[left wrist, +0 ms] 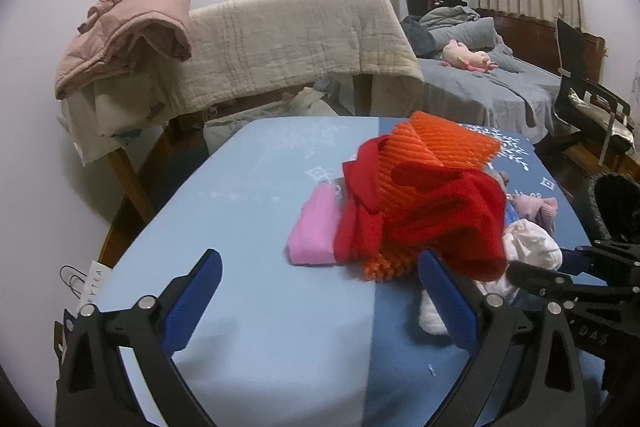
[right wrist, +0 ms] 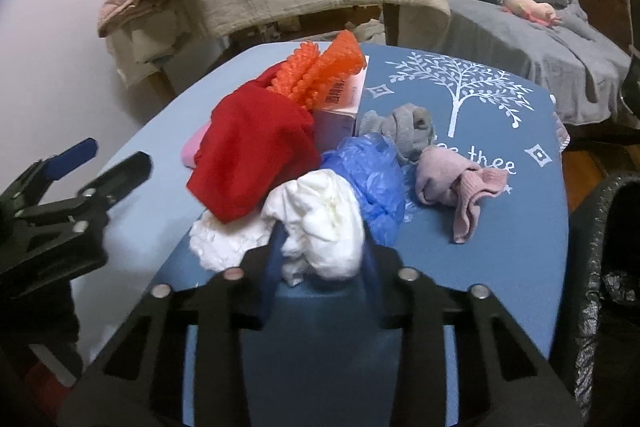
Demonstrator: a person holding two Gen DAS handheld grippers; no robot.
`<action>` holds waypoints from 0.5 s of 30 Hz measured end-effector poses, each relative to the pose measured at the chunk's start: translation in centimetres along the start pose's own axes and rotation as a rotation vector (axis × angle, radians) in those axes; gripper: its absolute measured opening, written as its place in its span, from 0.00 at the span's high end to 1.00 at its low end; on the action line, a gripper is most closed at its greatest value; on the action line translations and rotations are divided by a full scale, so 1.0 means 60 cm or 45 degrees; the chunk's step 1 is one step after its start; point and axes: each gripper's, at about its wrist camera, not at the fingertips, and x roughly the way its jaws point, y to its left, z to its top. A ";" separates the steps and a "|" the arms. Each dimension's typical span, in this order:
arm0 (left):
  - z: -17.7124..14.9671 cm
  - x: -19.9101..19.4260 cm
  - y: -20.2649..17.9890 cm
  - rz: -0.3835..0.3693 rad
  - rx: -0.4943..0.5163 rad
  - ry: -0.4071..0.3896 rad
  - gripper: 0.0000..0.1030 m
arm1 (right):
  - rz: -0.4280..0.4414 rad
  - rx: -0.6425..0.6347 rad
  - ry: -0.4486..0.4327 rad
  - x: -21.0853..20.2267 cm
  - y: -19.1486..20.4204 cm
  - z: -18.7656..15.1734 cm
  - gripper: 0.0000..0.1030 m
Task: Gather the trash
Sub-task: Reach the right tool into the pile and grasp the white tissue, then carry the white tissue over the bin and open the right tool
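Observation:
A pile lies on the blue table (right wrist: pixel 500 251): a red cloth (right wrist: pixel 252 155), orange foam netting (right wrist: pixel 320 75), a pink box (right wrist: pixel 344 99), a blue plastic bag (right wrist: pixel 372 179), crumpled white tissue (right wrist: pixel 224 239), a pink sock (right wrist: pixel 456 183) and a grey sock (right wrist: pixel 404 131). My right gripper (right wrist: pixel 320 251) is shut on a crumpled white wad (right wrist: pixel 320 219) at the pile's near edge. My left gripper (left wrist: pixel 320 287) is open and empty, just left of the red cloth (left wrist: pixel 432 223), low over the table (left wrist: pixel 248 307). The orange netting (left wrist: pixel 436 151) tops the pile there.
A black-lined trash bin (right wrist: pixel 608 267) stands at the table's right edge; it also shows in the left wrist view (left wrist: pixel 612 207). Behind the table stand a blanket-draped wooden frame (left wrist: pixel 296 39), a pink jacket (left wrist: pixel 132 27) and a bed (left wrist: pixel 500 83).

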 end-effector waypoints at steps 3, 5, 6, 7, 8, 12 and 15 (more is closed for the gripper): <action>-0.004 -0.003 -0.014 -0.026 0.012 0.008 0.06 | -0.006 0.007 -0.019 -0.020 -0.005 -0.004 0.72; -0.007 -0.005 -0.025 -0.052 0.025 0.008 0.10 | -0.021 0.015 -0.043 -0.036 -0.009 -0.006 0.72; -0.009 -0.006 -0.032 -0.073 0.030 0.013 0.12 | -0.030 0.022 -0.053 -0.045 -0.012 -0.007 0.72; -0.011 -0.006 -0.036 -0.085 0.032 0.017 0.14 | -0.038 0.028 -0.061 -0.052 -0.015 -0.007 0.72; -0.014 -0.005 -0.043 -0.104 0.036 0.026 0.15 | -0.047 0.033 -0.068 -0.058 -0.020 -0.008 0.72; -0.024 0.003 -0.071 -0.160 0.059 0.059 0.20 | -0.074 0.054 -0.085 -0.074 -0.039 -0.016 0.72; -0.031 0.017 -0.088 -0.186 0.066 0.092 0.28 | -0.100 0.055 -0.086 -0.082 -0.047 -0.023 0.72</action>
